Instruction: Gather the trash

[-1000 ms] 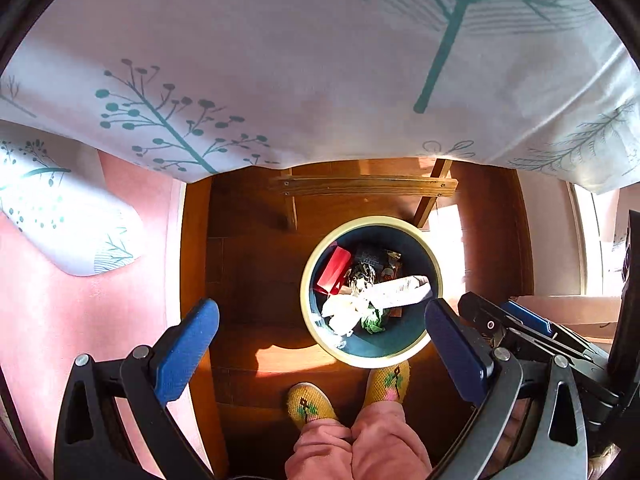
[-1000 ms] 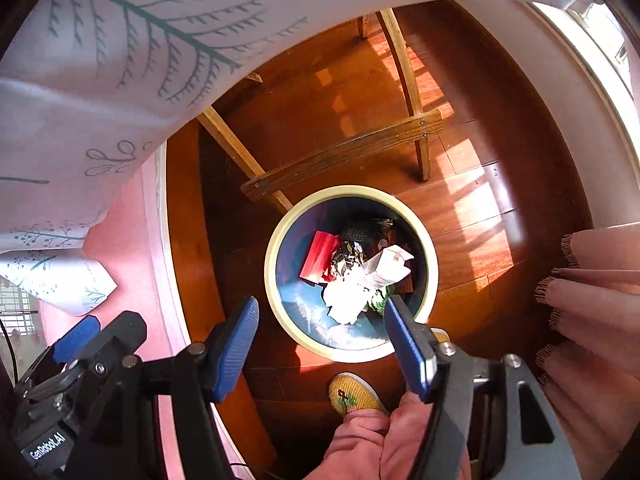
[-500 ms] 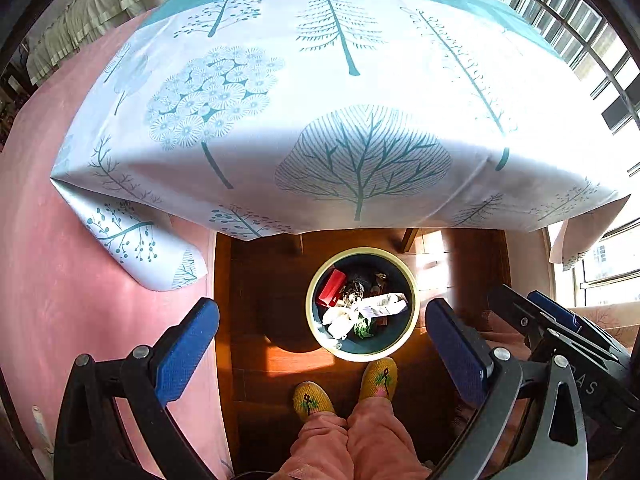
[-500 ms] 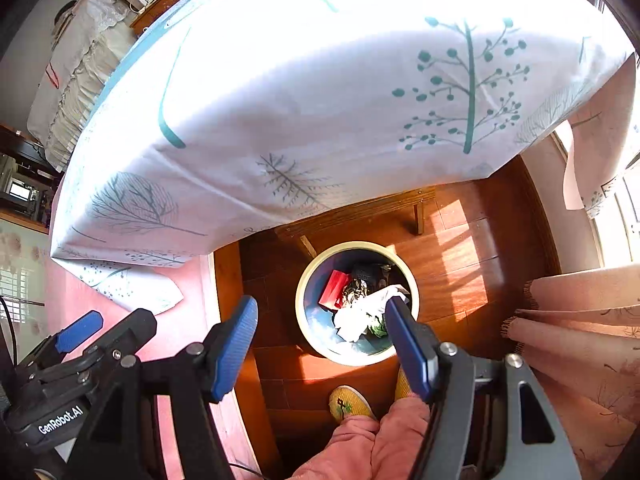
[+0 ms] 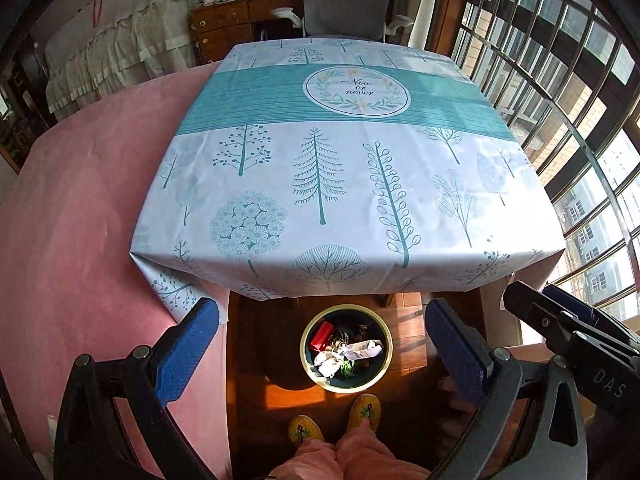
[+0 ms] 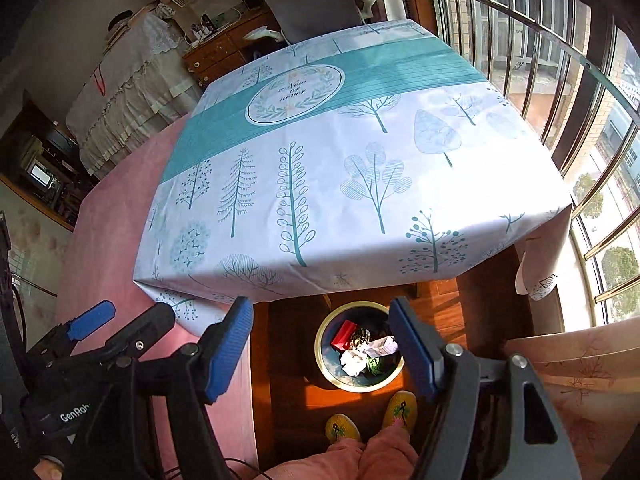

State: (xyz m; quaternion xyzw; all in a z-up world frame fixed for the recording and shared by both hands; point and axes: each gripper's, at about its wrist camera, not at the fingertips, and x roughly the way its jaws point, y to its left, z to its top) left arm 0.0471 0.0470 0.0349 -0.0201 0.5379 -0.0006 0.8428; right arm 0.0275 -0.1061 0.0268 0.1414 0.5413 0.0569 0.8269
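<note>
My left gripper (image 5: pixel 320 344) and right gripper (image 6: pixel 320 344) gape wide and empty, the right's jaws having just opened further; its right finger (image 6: pixel 412 354) cuts off the bin (image 6: pixel 362 385) edge, lower centre.

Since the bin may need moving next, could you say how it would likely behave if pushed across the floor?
The round bin probably slides easily on the smooth wooden floor. Its load, mostly crumpled paper, looks light, so a high push might tip it.

bin (image 5: pixel 307 354) bottom buried under trash, dark scraps perhaps wrappers, person cut off below

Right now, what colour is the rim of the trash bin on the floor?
Pale yellow-cream, around a dark blue inside; the trash bin rim shows best in the left wrist view.
</note>
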